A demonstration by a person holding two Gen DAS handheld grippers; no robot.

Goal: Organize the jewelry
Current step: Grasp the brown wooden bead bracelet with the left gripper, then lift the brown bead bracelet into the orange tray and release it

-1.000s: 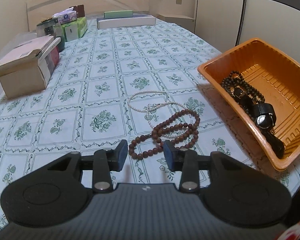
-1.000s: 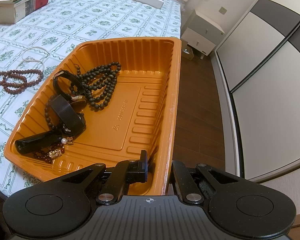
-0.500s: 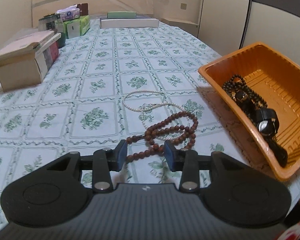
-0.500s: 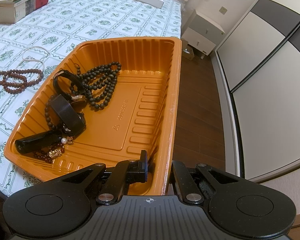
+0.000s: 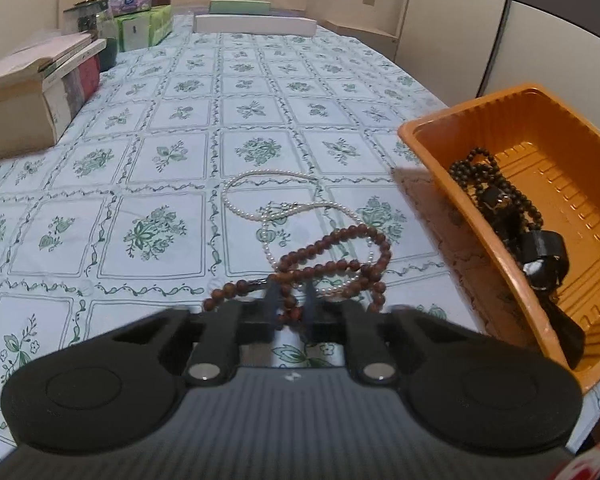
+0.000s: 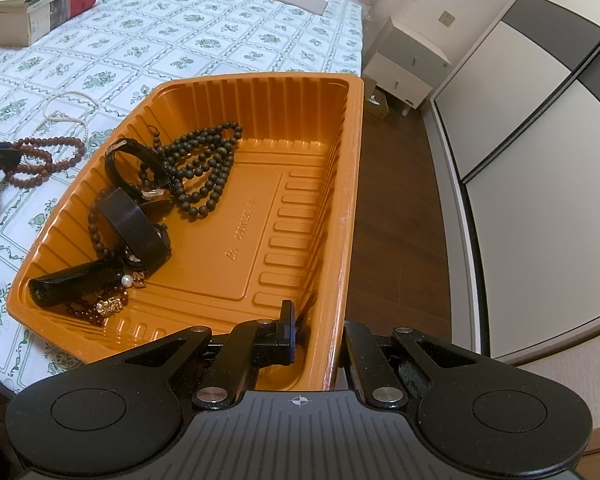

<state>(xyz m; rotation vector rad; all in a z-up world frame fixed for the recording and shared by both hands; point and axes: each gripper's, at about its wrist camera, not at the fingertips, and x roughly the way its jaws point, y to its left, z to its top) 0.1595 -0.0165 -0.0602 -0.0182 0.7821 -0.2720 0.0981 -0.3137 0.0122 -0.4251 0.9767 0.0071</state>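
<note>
My left gripper (image 5: 291,307) is shut on the near end of a brown bead bracelet (image 5: 336,264) that lies on the flowered tablecloth. A white pearl necklace (image 5: 260,196) lies tangled under and behind it. My right gripper (image 6: 316,336) is shut on the near right rim of the orange plastic tray (image 6: 352,184); the tray also shows in the left wrist view (image 5: 452,172). In the tray lie a dark bead necklace (image 6: 204,168), a black watch (image 6: 136,220), a black bar and a small red bracelet (image 6: 100,308). The brown bracelet also shows in the right wrist view (image 6: 44,160).
A stack of boxes and books (image 5: 36,84) stands at the left. Green tissue packs (image 5: 144,32) and a white and green box (image 5: 256,20) stand at the far end. The tray overhangs the table's right edge above a wooden floor (image 6: 400,216); a white nightstand (image 6: 408,68) stands beyond.
My left gripper has moved forward and down onto the brown bracelet and its jaws have closed on the beads. The right gripper and tray have not moved.
</note>
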